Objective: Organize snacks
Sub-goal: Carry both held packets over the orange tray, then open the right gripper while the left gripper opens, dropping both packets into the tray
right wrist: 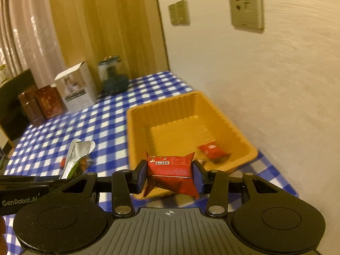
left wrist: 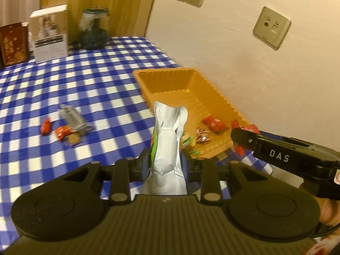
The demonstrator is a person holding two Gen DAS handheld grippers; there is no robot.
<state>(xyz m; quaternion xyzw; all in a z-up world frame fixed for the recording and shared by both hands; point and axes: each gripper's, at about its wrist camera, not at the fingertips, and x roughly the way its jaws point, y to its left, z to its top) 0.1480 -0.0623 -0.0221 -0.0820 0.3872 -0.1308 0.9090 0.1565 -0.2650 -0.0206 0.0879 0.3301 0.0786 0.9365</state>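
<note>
A table under a blue-and-white checked cloth stands against a cream wall with socket plates, and at its far end are a white box, a jar and brown tins. The orange tray, near the wall, holds a few red and mixed snacks, and more lie loose on the cloth at left. The left gripper clamps a white pouch with a green edge, while the right gripper clamps a red packet above the tray's near edge.
</note>
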